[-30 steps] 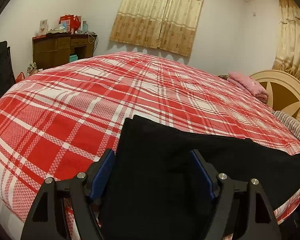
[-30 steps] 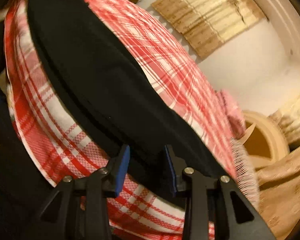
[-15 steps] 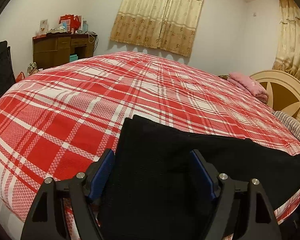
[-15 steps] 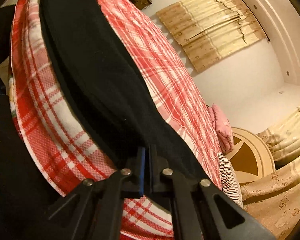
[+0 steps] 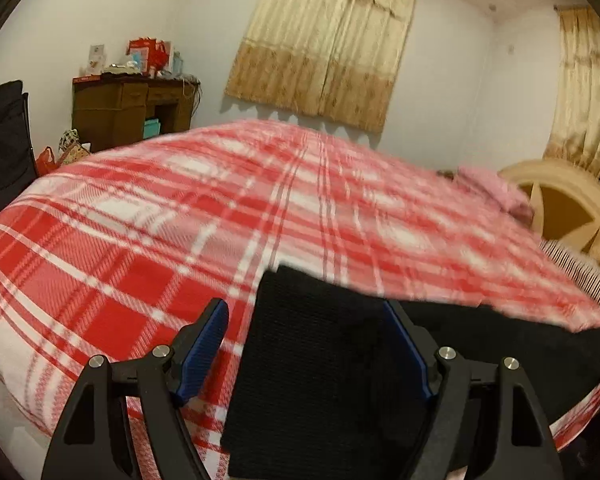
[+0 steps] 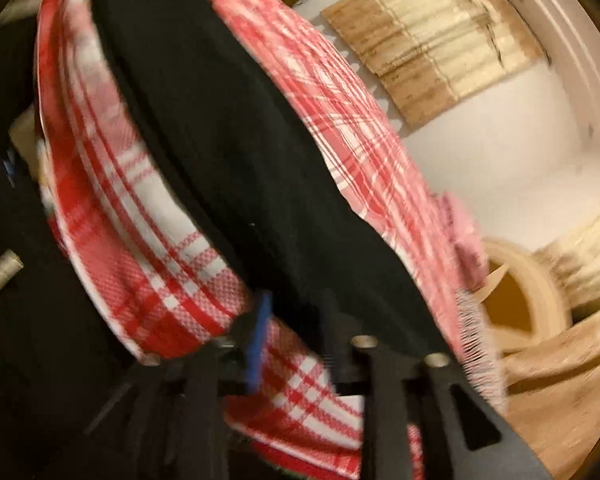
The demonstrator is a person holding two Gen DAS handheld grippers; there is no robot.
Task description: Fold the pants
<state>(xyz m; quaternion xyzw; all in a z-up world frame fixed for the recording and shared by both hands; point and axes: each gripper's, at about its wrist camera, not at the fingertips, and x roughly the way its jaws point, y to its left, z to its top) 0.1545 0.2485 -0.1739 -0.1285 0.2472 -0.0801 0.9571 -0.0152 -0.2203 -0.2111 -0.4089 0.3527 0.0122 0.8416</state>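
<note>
Black pants (image 5: 324,364) lie along the near edge of a bed with a red and white plaid cover (image 5: 148,240). My left gripper (image 5: 312,348) is open, its blue-padded fingers (image 5: 204,344) spread over one end of the pants, which reaches up between them. In the right wrist view the pants (image 6: 228,136) run as a long black strip across the cover (image 6: 160,280). My right gripper (image 6: 296,340) is partly open over the other end of the pants; the view is blurred and I see cloth between its fingers.
A wooden desk (image 5: 128,108) with red boxes stands at the back left. A black chair (image 5: 0,140) is at the left. A pink pillow (image 5: 492,188) and cream headboard (image 5: 560,204) are at the right. Curtains (image 5: 324,40) hang behind.
My right gripper was shut half a second ago and has opened partly and swung. My left gripper has lifted and shifted left; it stays open.
</note>
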